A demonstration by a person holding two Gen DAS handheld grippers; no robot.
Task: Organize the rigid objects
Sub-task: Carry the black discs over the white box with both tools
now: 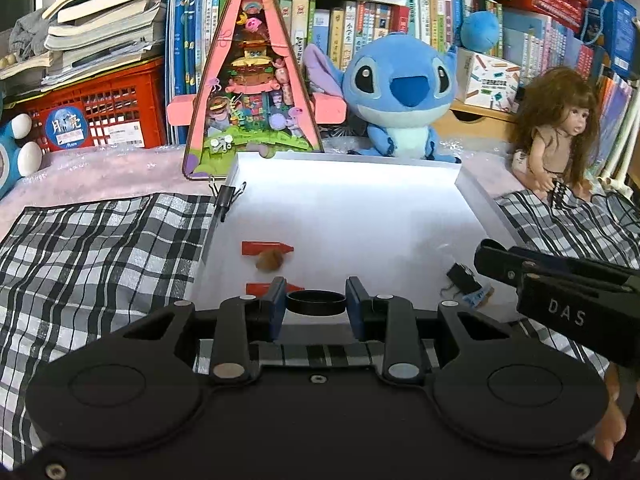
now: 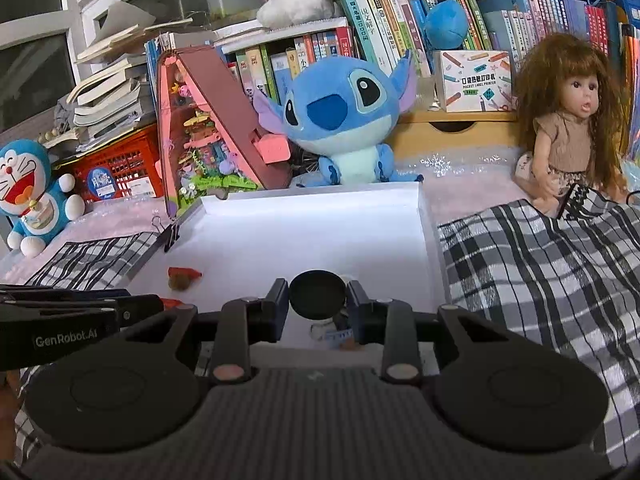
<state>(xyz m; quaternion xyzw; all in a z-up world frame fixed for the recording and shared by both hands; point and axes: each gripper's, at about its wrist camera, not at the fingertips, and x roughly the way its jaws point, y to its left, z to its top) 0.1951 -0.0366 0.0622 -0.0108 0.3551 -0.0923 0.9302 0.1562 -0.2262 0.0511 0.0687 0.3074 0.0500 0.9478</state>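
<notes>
Left gripper (image 1: 316, 300): fingers pinch a black ring (image 1: 316, 302) by its sides, opening upward, low over the near edge of the white tray (image 1: 348, 168); this grip keeps the ring level for setting down. Right gripper (image 2: 317, 300): fingers pinch a black disc (image 2: 317, 295), its flat face toward the camera, above small items (image 2: 332, 330) at the tray's near right. Ring and disc may be mating parts, though this cannot be confirmed. Already in the tray: two red crayons (image 1: 266, 248) and a brown nut (image 1: 270, 261), grouped left, suggesting sorting is partly done. A binder clip (image 1: 226, 196) grips the left rim, its purpose unclear. Checked cloth (image 1: 100, 248) flanks the tray.
</notes>
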